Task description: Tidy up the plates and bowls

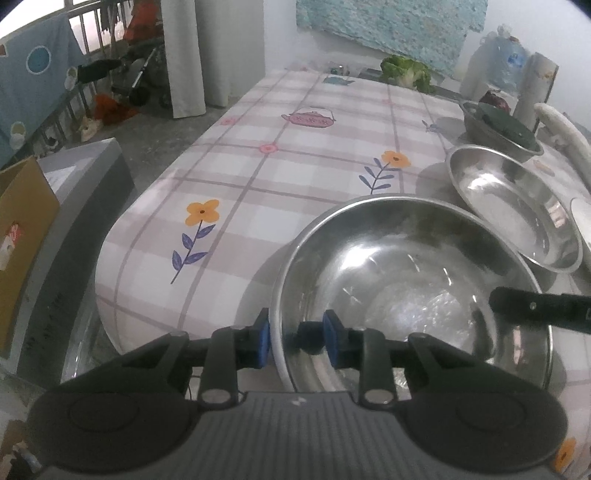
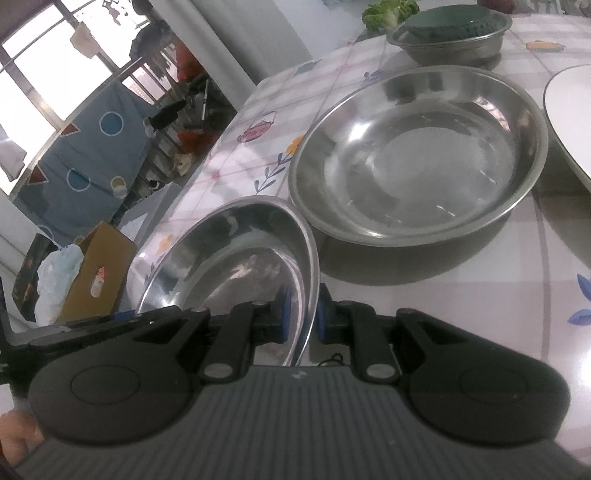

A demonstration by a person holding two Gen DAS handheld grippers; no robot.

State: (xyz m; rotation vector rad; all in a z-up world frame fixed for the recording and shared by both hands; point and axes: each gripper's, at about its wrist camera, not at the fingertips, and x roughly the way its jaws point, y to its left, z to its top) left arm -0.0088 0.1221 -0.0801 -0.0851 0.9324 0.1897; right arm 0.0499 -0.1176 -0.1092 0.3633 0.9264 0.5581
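Note:
A large steel bowl (image 1: 406, 280) is at the near corner of the table with the checked, flowered cloth (image 1: 258, 177). My left gripper (image 1: 296, 339) is shut on its near rim, one blue pad outside and one against the inner wall. My right gripper (image 2: 303, 314) is shut on the same bowl (image 2: 229, 266) at the opposite rim, and its black finger (image 1: 535, 308) reaches in from the right. Behind lies a wide shallow steel dish (image 1: 517, 218) (image 2: 417, 155). A white plate (image 2: 569, 122) lies to its right.
A small steel bowl (image 2: 450, 29) with a dark green thing in it stands further back, with lettuce (image 1: 406, 70) behind it. Bottles and a pale gourd (image 1: 565, 136) line the right edge. A cardboard box (image 1: 22, 236) stands left of the table.

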